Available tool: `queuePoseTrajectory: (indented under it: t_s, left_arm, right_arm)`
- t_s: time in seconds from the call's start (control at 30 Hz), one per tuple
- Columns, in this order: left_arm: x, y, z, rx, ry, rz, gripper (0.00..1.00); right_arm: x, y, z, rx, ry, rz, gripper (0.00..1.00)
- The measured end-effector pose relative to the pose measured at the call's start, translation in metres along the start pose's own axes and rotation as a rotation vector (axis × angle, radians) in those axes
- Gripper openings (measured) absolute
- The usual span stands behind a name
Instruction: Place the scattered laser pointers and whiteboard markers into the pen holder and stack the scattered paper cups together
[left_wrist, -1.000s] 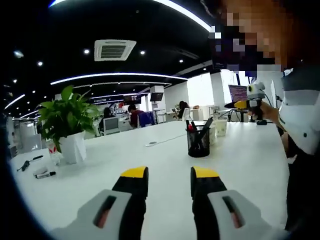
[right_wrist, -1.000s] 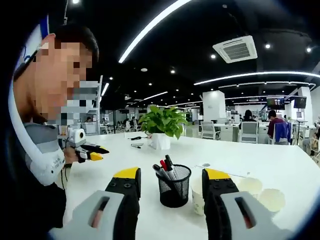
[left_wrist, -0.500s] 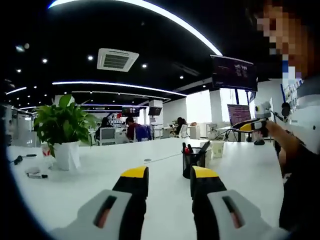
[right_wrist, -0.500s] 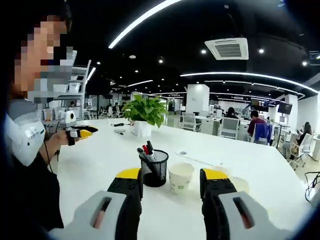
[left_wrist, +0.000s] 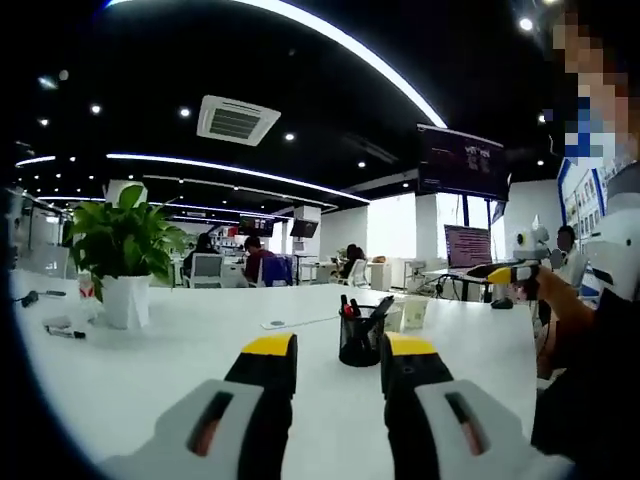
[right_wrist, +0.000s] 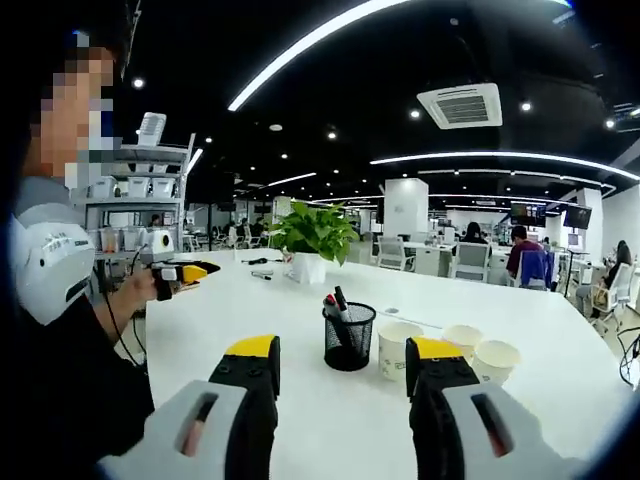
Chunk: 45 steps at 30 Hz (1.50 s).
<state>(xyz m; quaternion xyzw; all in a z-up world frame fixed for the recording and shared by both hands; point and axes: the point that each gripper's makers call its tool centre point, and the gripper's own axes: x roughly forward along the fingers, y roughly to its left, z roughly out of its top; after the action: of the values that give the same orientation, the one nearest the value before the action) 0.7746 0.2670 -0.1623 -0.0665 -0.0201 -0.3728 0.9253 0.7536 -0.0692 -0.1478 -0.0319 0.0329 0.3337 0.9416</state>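
Both hand-held grippers hang above a white table (right_wrist: 300, 400) with their jaws parted and nothing between them. In the left gripper view the left hand-held gripper (left_wrist: 338, 362) faces a black mesh pen holder (left_wrist: 360, 340) standing upright on the table, with dark pens and a red-tipped one sticking out of its top. A paper cup (left_wrist: 411, 313) stands just beside the holder, on its far right. At the left edge a potted plant (left_wrist: 120, 250) sits on the table, and near it lies a marker (left_wrist: 62, 332); a small dark thing further left is too small to tell. The right hand-held gripper (left_wrist: 500, 271) comes in from the right, held by a hand (left_wrist: 540, 290), its yellow tips showing. In the right gripper view the right hand-held gripper (right_wrist: 342, 358) looks over the same holder (right_wrist: 350, 337), which stands between the jaws' lines, well ahead of them. To its right three cups (right_wrist: 400, 348) stand apart in a loose row, open ends up, unstacked. The plant (right_wrist: 312, 235) stands further back, with two dark pens (right_wrist: 262, 275) lying on the table to its left. The left hand-held gripper (right_wrist: 190, 272) enters from the left.
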Motion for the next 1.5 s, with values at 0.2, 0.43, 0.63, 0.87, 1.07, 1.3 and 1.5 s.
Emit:
queuePoseTrajectory:
  t_s: [0.2, 0.43, 0.63, 0.87, 1.07, 1.3, 1.5]
  left_arm:
    - [0.004, -0.012, 0.017, -0.018, -0.013, -0.035, 0.43]
    - [0.0, -0.006, 0.014, 0.073, 0.039, 0.027, 0.44]
    - [-0.013, 0.002, 0.006, -0.005, 0.043, 0.078, 0.52]
    - [-0.016, -0.007, 0.018, -0.011, -0.01, 0.034, 0.42]
    - [-0.015, -0.009, 0.008, 0.105, 0.062, 0.05, 0.42]
    - [-0.017, -0.007, 0.002, 0.138, 0.091, 0.073, 0.35]
    - [-0.012, -0.01, -0.001, 0.071, 0.066, 0.034, 0.36]
  right_arm:
    - [-0.01, -0.004, 0.008, -0.043, 0.023, -0.005, 0.54]
    - [-0.022, 0.013, 0.012, -0.051, 0.003, 0.026, 0.54]
    - [-0.032, 0.024, 0.02, -0.078, -0.021, 0.038, 0.54]
    - [-0.031, 0.01, 0.036, -0.125, -0.013, -0.001, 0.54]
    - [-0.02, -0.008, 0.032, -0.177, 0.079, -0.028, 0.53]
    - [-0.017, -0.023, 0.051, -0.275, 0.164, -0.031, 0.52]
    - [-0.012, -0.033, 0.061, -0.281, 0.166, -0.036, 0.52]
